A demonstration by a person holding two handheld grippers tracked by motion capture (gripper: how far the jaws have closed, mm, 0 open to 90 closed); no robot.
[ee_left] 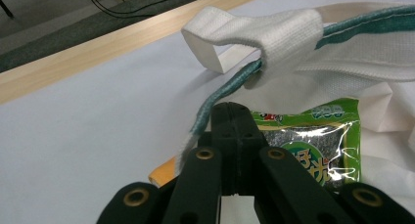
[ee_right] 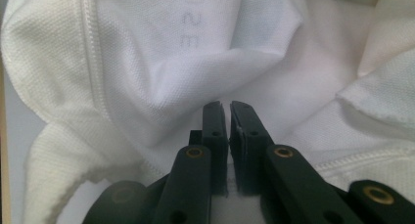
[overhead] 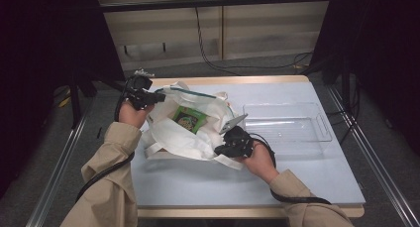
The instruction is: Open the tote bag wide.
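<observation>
Beside white bag: clear tray; green packet inside bag

From my screen, the bag reads as white woven cloth, matt, with a coarse grain and a stitched green fabric trim along its rim. The packet inside is glossy green plastic film that catches the light. I see the tray as clear, smooth plastic. The table has a matt pale blue top with a light wood edge. Both the left tool and the right tool look like matt black plastic with brass-coloured rivets.
</observation>
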